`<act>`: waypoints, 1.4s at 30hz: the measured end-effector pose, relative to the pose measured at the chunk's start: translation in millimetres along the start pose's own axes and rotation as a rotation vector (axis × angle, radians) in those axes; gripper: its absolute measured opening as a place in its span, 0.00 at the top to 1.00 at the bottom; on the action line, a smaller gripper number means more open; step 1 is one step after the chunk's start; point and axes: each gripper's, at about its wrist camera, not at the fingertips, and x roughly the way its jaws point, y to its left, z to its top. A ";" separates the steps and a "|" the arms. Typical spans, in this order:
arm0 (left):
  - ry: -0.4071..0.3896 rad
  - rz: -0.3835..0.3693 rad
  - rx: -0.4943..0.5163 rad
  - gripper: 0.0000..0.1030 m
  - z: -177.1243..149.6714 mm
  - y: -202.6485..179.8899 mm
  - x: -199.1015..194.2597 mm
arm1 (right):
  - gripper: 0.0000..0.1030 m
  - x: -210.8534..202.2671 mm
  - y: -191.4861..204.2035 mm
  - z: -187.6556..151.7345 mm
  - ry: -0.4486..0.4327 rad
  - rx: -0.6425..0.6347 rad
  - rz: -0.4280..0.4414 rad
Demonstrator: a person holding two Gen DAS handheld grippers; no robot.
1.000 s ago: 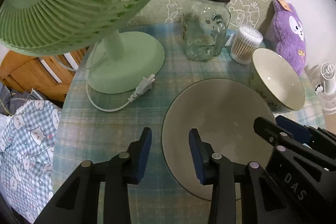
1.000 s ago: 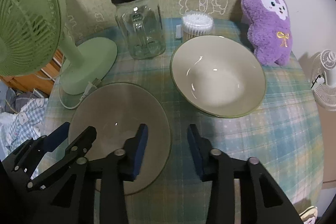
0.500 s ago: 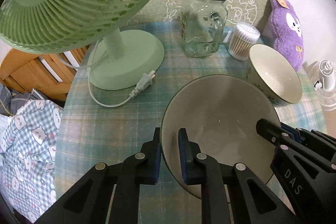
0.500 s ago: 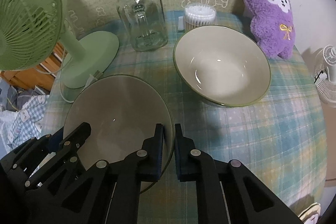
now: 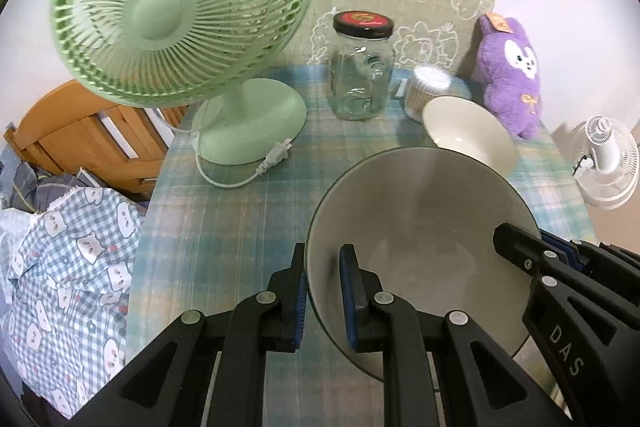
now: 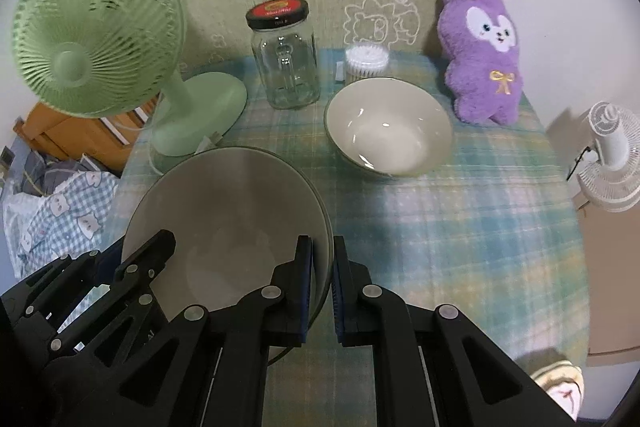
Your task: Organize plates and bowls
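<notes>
Lifted off the tablecloth (image 5: 240,211), plate (image 5: 420,211) clamped by both hand-held grippers.

Both grippers went from open to clamped on grey bowl (image 5: 420,227) rim — left gripper (image 5: 323,291) on left edge, right gripper (image 6: 322,281) on right edge — bowl now lifted off tablecloth (image 6: 460,227).

Green fan (image 5: 168,15), purple plush rabbit (image 6: 486,55), blue-green plaid tablecloth (image 6: 460,227).

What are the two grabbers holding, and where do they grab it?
Both hold the big bowl by its rim: the left gripper pinches the left edge, the right gripper pinches the right edge.
</notes>
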 end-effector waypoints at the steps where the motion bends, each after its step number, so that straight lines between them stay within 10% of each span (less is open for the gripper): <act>1: -0.001 0.000 -0.001 0.88 -4.4 -2.5 -7.1 | 0.88 -4.8 -0.9 -2.5 -0.001 0.001 0.001; 20: 0.006 0.004 -0.007 0.88 -95.3 -59.6 -94.2 | 0.88 -103.3 -41.6 -100.6 -0.002 -0.033 0.009; 42: 0.088 0.015 0.017 0.88 -173.7 -88.2 -81.8 | 0.88 -88.9 -73.8 -189.7 0.090 -0.038 0.013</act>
